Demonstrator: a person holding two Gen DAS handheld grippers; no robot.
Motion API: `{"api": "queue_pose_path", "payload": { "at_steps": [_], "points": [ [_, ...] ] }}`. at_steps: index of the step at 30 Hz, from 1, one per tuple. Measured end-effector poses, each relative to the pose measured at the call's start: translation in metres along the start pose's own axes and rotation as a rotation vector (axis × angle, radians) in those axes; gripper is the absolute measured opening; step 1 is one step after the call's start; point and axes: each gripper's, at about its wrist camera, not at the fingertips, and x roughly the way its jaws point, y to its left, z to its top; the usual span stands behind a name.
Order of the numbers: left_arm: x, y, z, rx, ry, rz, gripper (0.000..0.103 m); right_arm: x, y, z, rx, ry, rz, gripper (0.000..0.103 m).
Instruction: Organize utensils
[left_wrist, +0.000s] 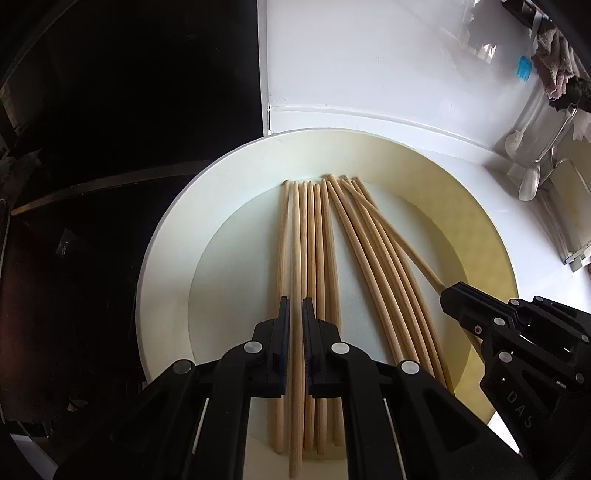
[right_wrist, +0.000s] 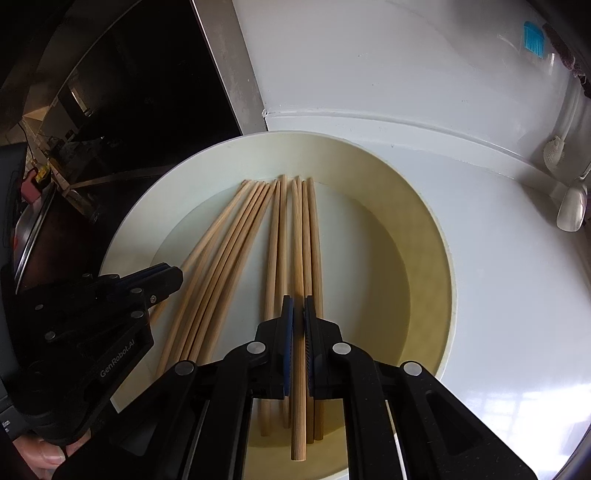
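Observation:
Several wooden chopsticks (left_wrist: 325, 240) lie side by side in a cream plate (left_wrist: 166, 258) on a white counter. My left gripper (left_wrist: 295, 314) is shut on one chopstick (left_wrist: 295, 236) near the left of the bundle. My right gripper (left_wrist: 448, 293) enters at the right and is shut on a chopstick (left_wrist: 417, 258) that crosses the others. In the right wrist view the right gripper (right_wrist: 298, 314) grips a chopstick (right_wrist: 297, 229) over the plate (right_wrist: 436, 258), and the left gripper (right_wrist: 177, 275) sits at the left by the fanned chopsticks (right_wrist: 229, 240).
A dark glass cooktop (left_wrist: 129, 110) borders the counter at the left. A white spoon (left_wrist: 529, 181), a white brush (left_wrist: 514, 140), a rack with cloths (left_wrist: 554, 66) and a blue brush (left_wrist: 524, 68) stand at the far right. The white wall (right_wrist: 369, 55) rises behind the plate.

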Motion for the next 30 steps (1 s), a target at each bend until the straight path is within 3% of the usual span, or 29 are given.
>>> {"api": "queue_pose_path", "payload": {
  "at_steps": [2, 3, 4, 16, 30],
  "points": [
    [-0.003, 0.005, 0.001, -0.004, -0.003, 0.01, 0.037, 0.0, -0.001, 0.001, 0.006, 0.002, 0.004, 0.009],
    [-0.007, 0.008, 0.0, -0.011, -0.013, 0.015, 0.06, -0.001, -0.002, 0.001, 0.006, 0.007, 0.007, 0.011],
    [-0.013, 0.01, -0.001, -0.021, -0.034, 0.017, 0.074, -0.003, -0.004, -0.001, 0.004, 0.005, 0.003, 0.015],
    [-0.056, 0.015, -0.012, -0.041, -0.087, 0.058, 0.089, -0.055, -0.018, -0.019, 0.038, -0.101, -0.001, 0.041],
    [-0.106, 0.002, -0.031, -0.052, -0.146, 0.1, 0.094, -0.098, -0.022, -0.041, -0.001, -0.123, -0.015, 0.048]
  ]
}}
